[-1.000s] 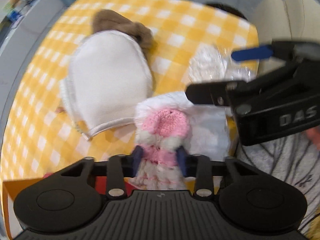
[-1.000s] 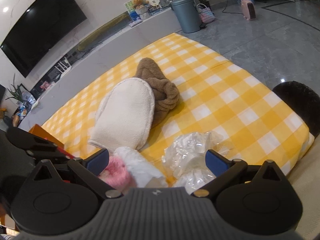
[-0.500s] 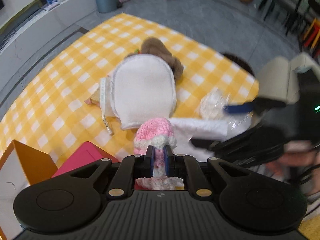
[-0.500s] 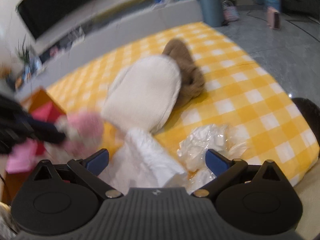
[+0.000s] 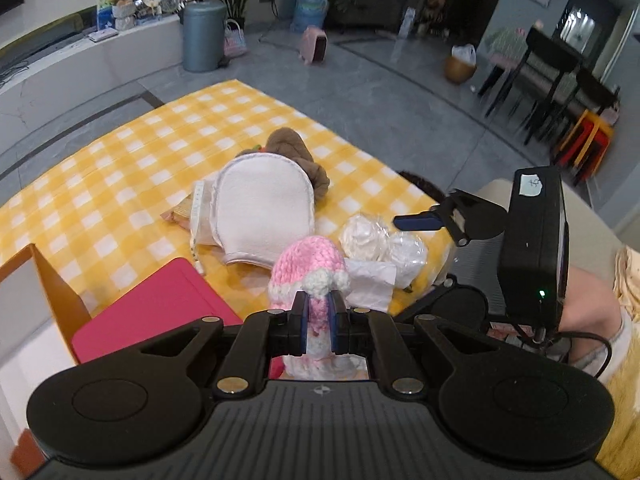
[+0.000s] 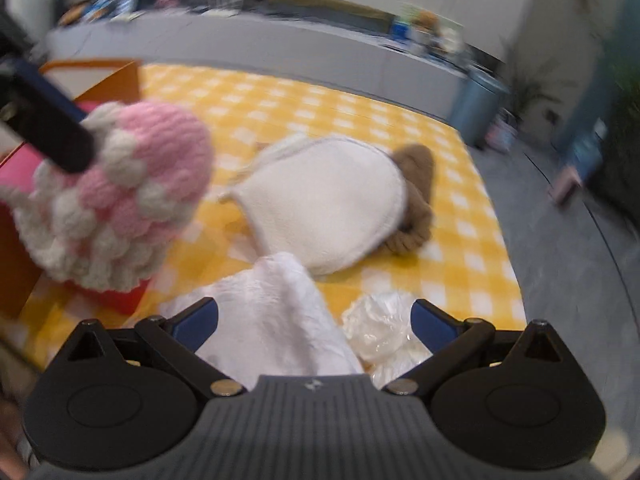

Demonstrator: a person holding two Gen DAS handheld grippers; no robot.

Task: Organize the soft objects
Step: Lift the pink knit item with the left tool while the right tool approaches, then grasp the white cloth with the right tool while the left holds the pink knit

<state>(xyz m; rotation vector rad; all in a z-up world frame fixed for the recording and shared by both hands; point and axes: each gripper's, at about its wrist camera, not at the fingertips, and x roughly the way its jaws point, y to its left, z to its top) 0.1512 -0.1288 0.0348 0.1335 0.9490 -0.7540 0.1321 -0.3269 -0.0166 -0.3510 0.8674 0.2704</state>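
Left wrist view: my left claw (image 5: pixel 319 322) is clenched on a pink-and-white knitted hat (image 5: pixel 308 270), its narrow part pinched between my blue pads (image 5: pixel 304 320) just below the centre of the frame. The crown is pink chunky knit with a ring of white bobbles; the white skirt of it hangs below the pads. It is held up off the yellow checked cloth (image 5: pixel 140 152), in front of a red tray (image 5: pixel 160 304) at lower left, with an orange box wall (image 5: pixel 52 280) at the left edge.

In the right wrist view, blurred, the same hat (image 6: pixel 120 196) fills the upper left, above the red tray (image 6: pixel 112 300). My right claw (image 6: pixel 314 320) is spread wide and grasps nothing; a fluffy white cloth (image 6: pixel 276 312) lies between its pads, though I cannot tell whether either touches it.

A white padded mitt (image 5: pixel 260 208) lies mid-frame, overlapping a brown plush piece (image 5: pixel 304 152) behind it. Crumpled clear plastic bags (image 5: pixel 380 240) sit at right of centre, near the cloth's right edge. Bare checked cloth runs across the upper left; grey floor (image 5: pixel 400 100) lies beyond the far edge.
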